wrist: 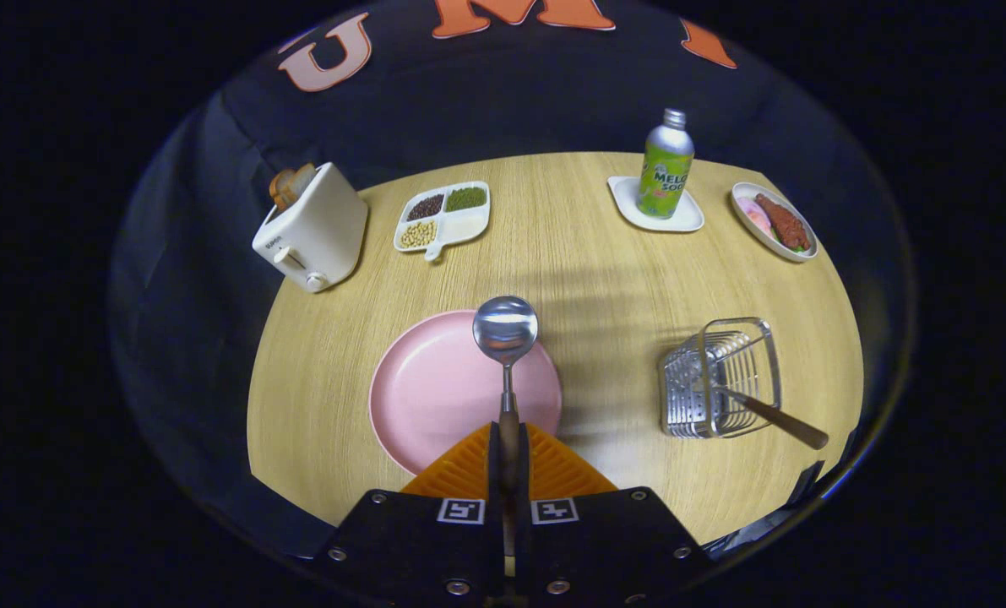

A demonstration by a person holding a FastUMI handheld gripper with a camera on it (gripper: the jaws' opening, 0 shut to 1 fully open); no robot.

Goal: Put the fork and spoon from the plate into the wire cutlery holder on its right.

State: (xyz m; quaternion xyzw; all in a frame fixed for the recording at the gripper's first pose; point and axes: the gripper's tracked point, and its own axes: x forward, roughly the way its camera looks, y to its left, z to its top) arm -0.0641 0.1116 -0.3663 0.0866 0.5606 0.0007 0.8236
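Spoon: the spoon (507,355) stands out ahead of the tongs, its wooden handle pinched between them and its steel bowl (505,328) at the far end; it hangs over the right half of the plate; whether it touches the plate cannot be told

Tongs: the tongs (508,452) are drawn narrow, both fingers pressed on the spoon's handle; they sit at the near edge of the plate

Plate: a round pink plate (435,393) lies on the counter just ahead of the tongs, its near rim hidden behind the fingers; nothing else lies on its bare face

Fork: a wooden handle (785,420) sticks out of the wire holder, leaning toward the near right; its head is hidden among the wires, so it reads as the fork only by its handle

Wire cutlery holder: the wire cutlery holder (718,380) stands on the counter right of the plate, well apart from it; it looks tilted toward the right

Counter: a round pale-wood counter (604,279) carries everything

Far left: a white toaster (311,228) with bread (291,183) poking from its slot; just right of it a white divided dish (443,219) with dark, green and pale beans in three compartments

Far right: a green soda bottle (665,167) with a silver cap, upright on a small white square saucer (656,207); further right an oval dish (774,222) holding food in red and pink
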